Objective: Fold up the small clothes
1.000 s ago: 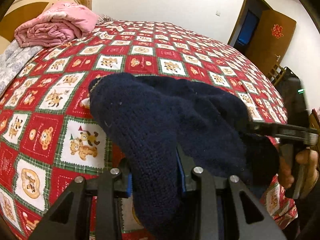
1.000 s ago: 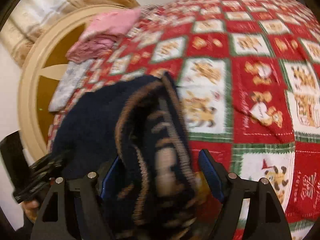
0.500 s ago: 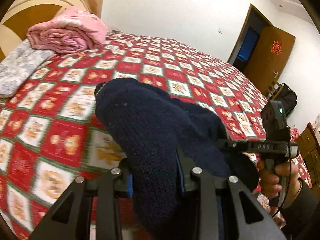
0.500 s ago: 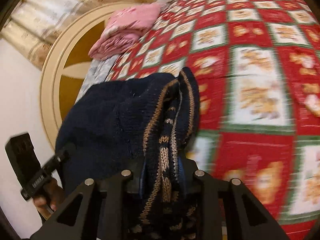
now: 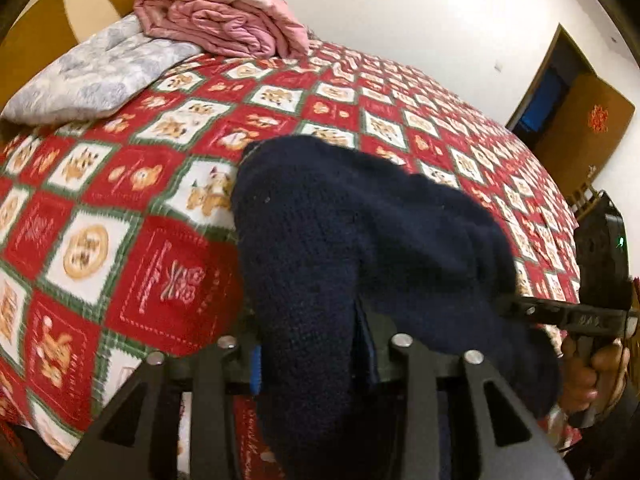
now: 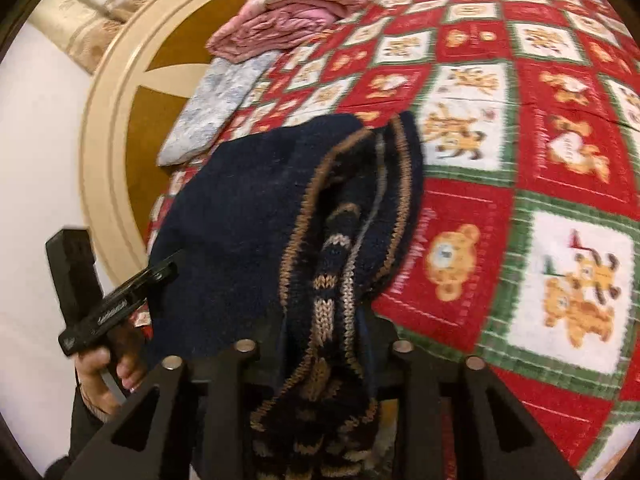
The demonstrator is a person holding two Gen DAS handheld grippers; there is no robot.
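A small navy knitted garment (image 5: pixel 360 240) with tan striped trim (image 6: pixel 340 248) hangs between my two grippers above the red patchwork bedspread (image 5: pixel 120 208). My left gripper (image 5: pixel 312 344) is shut on one navy edge of it. My right gripper (image 6: pixel 324 340) is shut on the other edge, where the tan and grey stripes bunch. The right gripper shows at the right edge of the left wrist view (image 5: pixel 560 314), and the left gripper at the left of the right wrist view (image 6: pixel 120 300). The cloth hides the fingertips.
A folded pink quilt (image 5: pixel 224 20) and a grey floral pillow (image 5: pixel 92 76) lie at the head of the bed by the round wooden headboard (image 6: pixel 120 120). A brown door (image 5: pixel 580 120) stands at the far right wall.
The right gripper closed on the striped edge. Both grippers moved with the garment toward the head of the bed, and the pillow and quilt now look nearer.
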